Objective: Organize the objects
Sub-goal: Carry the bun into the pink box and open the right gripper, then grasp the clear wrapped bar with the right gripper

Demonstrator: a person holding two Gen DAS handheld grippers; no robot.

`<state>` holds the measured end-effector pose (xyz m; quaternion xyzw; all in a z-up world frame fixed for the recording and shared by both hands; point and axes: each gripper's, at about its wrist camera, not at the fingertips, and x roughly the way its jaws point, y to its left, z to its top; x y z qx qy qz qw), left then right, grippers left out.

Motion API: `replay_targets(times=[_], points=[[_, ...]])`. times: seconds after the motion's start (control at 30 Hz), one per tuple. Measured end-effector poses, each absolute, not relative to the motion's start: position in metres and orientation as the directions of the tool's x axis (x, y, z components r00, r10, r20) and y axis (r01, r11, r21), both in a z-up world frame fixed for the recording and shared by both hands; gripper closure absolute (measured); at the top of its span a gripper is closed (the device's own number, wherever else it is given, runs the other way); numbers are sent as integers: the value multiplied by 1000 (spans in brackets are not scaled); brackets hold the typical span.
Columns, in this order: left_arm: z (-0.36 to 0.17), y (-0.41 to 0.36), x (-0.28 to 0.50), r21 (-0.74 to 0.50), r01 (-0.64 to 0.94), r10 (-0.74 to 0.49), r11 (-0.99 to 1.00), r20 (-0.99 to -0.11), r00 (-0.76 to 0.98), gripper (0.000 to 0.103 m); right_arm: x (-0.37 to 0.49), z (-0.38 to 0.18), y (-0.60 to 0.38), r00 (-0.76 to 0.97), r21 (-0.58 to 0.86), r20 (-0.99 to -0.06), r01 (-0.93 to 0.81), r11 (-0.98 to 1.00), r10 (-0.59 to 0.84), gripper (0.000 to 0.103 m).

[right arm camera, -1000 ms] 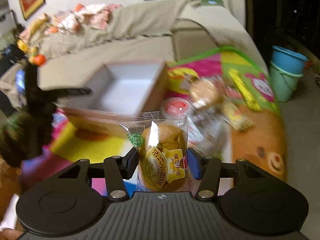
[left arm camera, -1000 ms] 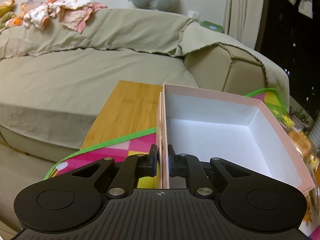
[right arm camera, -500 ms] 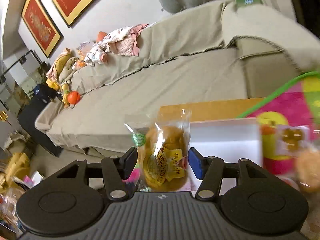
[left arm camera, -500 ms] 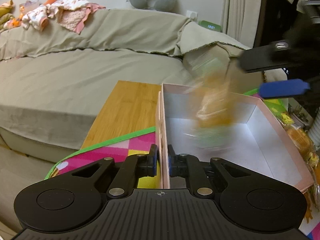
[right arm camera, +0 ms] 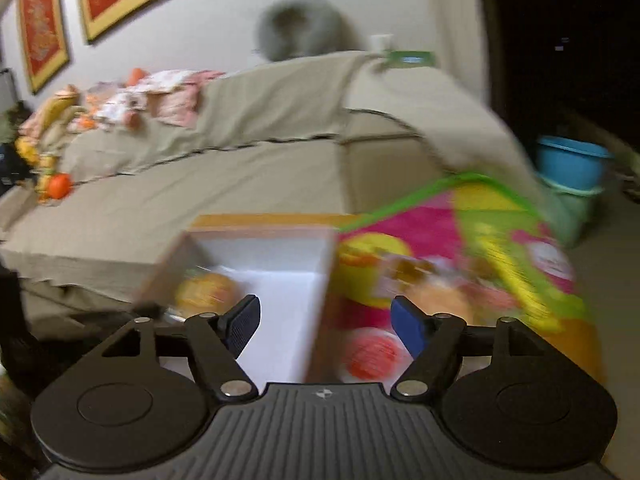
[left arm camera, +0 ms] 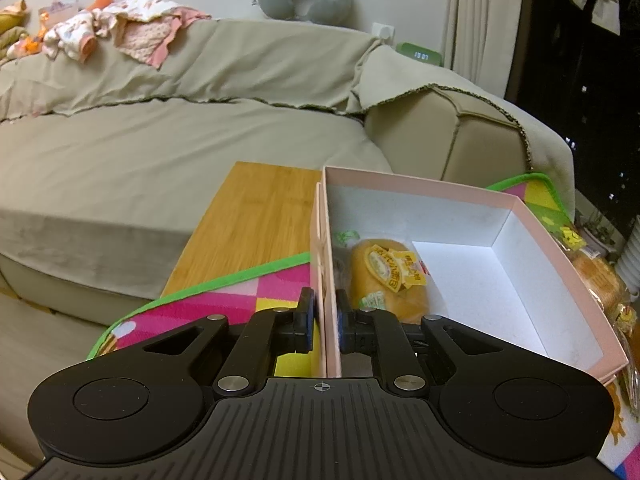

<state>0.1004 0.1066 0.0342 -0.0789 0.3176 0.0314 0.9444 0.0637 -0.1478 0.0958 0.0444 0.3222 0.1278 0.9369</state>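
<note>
A pink box with a white inside stands on a colourful play mat. My left gripper is shut on the box's left wall near its front corner. A wrapped bun lies inside the box against that wall. In the blurred right wrist view the box and the bun show below. My right gripper is open and empty above the box's right wall.
More wrapped buns lie on the mat right of the box. A wooden board lies behind the box. A beige sofa is beyond. Blue and green buckets stand at the far right.
My right gripper carried the bun over the box, opened and let it go. The bun now lies in the box. My left gripper has kept its hold.
</note>
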Motion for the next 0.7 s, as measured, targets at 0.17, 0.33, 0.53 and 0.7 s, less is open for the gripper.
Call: replay_targets(times=[0.17,0.33,0.53,0.7], points=[[34,106,100,-129,-112,11,985,-607,795,91,41,65,-184,761,92,-637,-89,992,128,19],[34,106,99,-120,-116,19,986,-613,790,91,28,29,-197,738,41,-672,-41,998,58,18],[33,104,98,-115,-120,22,986,-625,780,91,27,8,-203,708,117,-702,6,993,79,18],[32,104,97,-110,-125,29,986,-628,778,91,38,6,-195,719,90,-689,-31,995,85,19]])
